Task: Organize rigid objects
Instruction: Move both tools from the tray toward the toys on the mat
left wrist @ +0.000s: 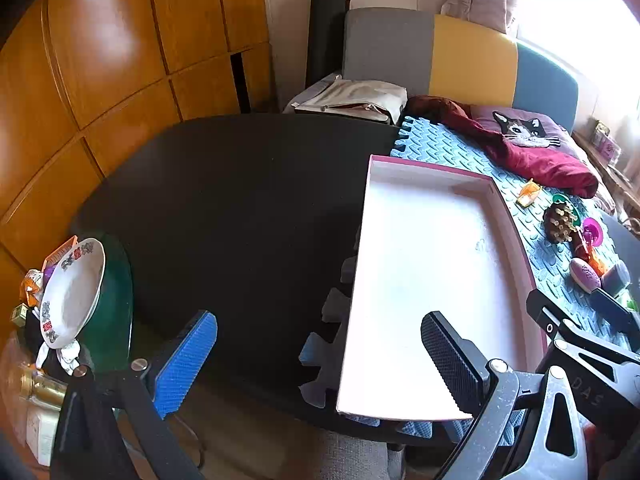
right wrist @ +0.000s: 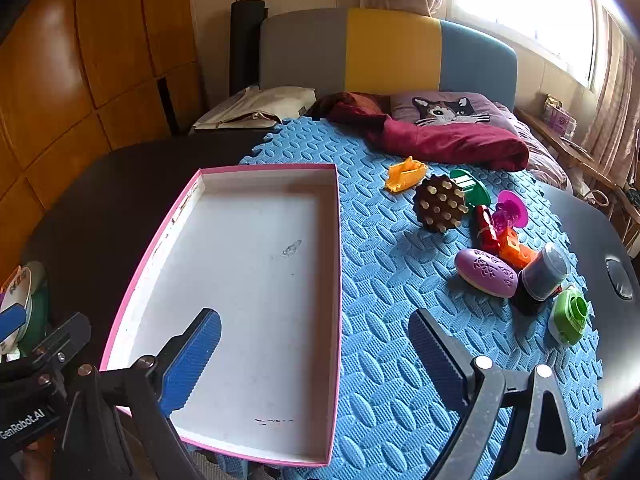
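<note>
Blue mat (right wrist: 384, 280) below | my left gripper (left wrist: 320, 364), right gripper (right wrist: 316, 356) released, empty | tray (right wrist: 256, 184) between jaws | toys (right wrist: 486, 272) beyond right jaw, overlapping.

It was a home, probably a bedroom: a bed with a grey, yellow and blue headboard (right wrist: 392, 52) stood at top centre, a cat-print pillow (right wrist: 448, 110) below it, wooden wardrobe doors (right wrist: 80, 60) at left, curtains (right wrist: 616, 92) by the bright window at right.
</note>
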{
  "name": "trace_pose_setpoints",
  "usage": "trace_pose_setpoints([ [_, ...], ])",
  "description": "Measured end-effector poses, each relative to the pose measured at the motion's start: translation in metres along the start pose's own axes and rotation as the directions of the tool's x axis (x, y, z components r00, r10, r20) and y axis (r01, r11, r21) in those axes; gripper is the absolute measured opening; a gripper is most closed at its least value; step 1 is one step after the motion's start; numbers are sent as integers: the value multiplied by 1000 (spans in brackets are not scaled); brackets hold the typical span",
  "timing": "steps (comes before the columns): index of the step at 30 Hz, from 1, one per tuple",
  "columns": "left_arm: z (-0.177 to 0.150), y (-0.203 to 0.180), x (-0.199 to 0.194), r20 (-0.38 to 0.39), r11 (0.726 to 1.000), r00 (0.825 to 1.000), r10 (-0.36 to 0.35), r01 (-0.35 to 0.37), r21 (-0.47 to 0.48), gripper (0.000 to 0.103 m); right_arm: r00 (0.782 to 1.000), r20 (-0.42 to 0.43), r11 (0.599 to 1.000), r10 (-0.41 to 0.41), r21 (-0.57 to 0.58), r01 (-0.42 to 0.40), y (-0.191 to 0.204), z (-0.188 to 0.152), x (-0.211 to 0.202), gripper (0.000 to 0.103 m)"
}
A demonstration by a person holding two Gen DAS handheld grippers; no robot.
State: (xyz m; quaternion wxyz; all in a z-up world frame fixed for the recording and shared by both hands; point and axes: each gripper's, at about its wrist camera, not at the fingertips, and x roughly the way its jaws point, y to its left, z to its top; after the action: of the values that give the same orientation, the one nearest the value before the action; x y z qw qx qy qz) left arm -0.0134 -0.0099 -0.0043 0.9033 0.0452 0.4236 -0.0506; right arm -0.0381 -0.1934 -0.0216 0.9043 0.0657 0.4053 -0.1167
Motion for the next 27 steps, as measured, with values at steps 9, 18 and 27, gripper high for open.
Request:
trace_pose_setpoints([
  [9, -1, -9, 9, -96, 995, 991, -96, 96, 1, 103, 1000, 27, 1000, -16, 3, 16, -7, 1, -7, 96],
  [18, -7, -18, 7, -59, 996, 995, -83, 84, 31, 103, 997, 50, 998, -65, 15, 65, -18, -1, -15, 95],
  [27, -10, -30, -6, -16, 977, 980, -196, 197, 81, 103, 994, 57, 995, -94, 29, 93, -37, -6, -18, 88],
])
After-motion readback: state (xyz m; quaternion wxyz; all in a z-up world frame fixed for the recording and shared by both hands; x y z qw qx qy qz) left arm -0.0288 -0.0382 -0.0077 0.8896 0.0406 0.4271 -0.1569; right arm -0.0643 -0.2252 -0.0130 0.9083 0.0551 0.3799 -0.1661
